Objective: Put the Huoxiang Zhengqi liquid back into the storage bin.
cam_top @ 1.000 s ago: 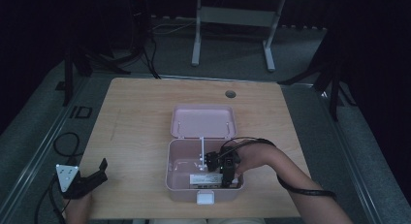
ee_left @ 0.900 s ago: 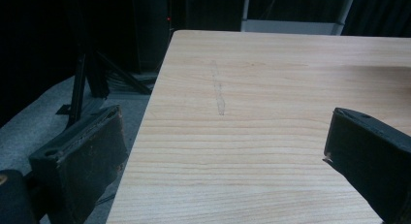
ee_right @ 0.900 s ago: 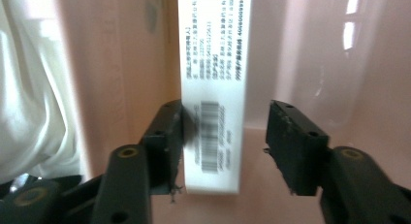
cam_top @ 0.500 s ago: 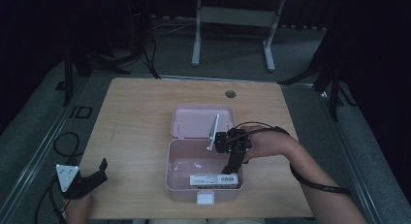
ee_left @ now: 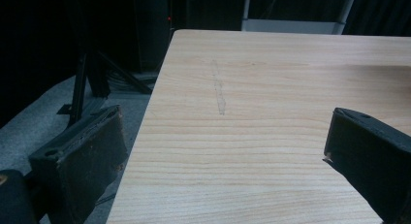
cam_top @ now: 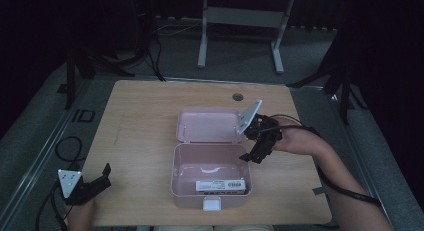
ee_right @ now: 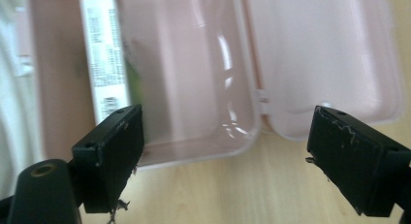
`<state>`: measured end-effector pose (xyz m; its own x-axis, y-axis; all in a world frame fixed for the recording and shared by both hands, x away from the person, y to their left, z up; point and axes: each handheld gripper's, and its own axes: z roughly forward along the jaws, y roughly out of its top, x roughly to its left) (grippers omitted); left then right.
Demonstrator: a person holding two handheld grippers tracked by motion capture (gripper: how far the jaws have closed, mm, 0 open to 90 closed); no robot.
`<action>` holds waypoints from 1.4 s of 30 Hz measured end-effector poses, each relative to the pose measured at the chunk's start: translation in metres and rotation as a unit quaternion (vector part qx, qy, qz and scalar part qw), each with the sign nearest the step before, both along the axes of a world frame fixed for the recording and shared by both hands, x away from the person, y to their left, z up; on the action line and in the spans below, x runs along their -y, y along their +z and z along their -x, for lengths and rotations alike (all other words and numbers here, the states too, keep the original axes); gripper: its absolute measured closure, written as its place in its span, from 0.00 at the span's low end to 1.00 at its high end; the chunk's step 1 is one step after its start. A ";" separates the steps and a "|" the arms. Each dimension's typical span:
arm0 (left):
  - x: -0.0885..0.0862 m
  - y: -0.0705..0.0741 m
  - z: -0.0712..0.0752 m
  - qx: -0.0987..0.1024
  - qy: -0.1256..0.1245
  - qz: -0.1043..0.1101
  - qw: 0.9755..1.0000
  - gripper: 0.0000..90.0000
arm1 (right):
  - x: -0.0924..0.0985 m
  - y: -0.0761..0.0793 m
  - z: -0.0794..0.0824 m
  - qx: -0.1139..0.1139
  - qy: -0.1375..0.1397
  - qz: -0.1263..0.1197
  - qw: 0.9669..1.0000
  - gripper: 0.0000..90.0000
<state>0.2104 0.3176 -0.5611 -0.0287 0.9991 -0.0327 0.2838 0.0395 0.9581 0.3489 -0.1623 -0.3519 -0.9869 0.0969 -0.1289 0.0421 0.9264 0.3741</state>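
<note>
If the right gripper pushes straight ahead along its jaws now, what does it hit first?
Probably the pink box: the open right gripper looks down at its near wall and hinge, nothing between the jaws. The labelled packet lies off to one side. Depth is unclear.

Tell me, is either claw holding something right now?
No. The right claw is open above the pink box, its jaws having just been opening, nothing between them. The left claw is open over bare table.

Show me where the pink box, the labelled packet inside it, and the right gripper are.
pink box (cam_top: 176, 166), high view, left wall of the base.
labelled packet (cam_top: 220, 185), high view, middle of its white label.
right gripper (cam_top: 255, 157), high view, midway between its fingertips.
</note>
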 end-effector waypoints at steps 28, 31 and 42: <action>0.000 0.000 0.000 -0.001 -0.002 -0.002 1.000 0.02 | 0.091 -0.068 -0.025 0.052 -0.146 -0.107 0.982 0.15; 0.000 0.000 0.000 -0.001 -0.002 -0.003 1.000 0.02 | 0.101 -0.085 -0.027 0.050 -0.173 -0.134 0.974 0.15; 0.000 0.000 0.000 -0.002 -0.002 -0.003 1.000 0.02 | 0.130 -0.137 -0.030 0.062 -0.236 -0.176 0.954 0.15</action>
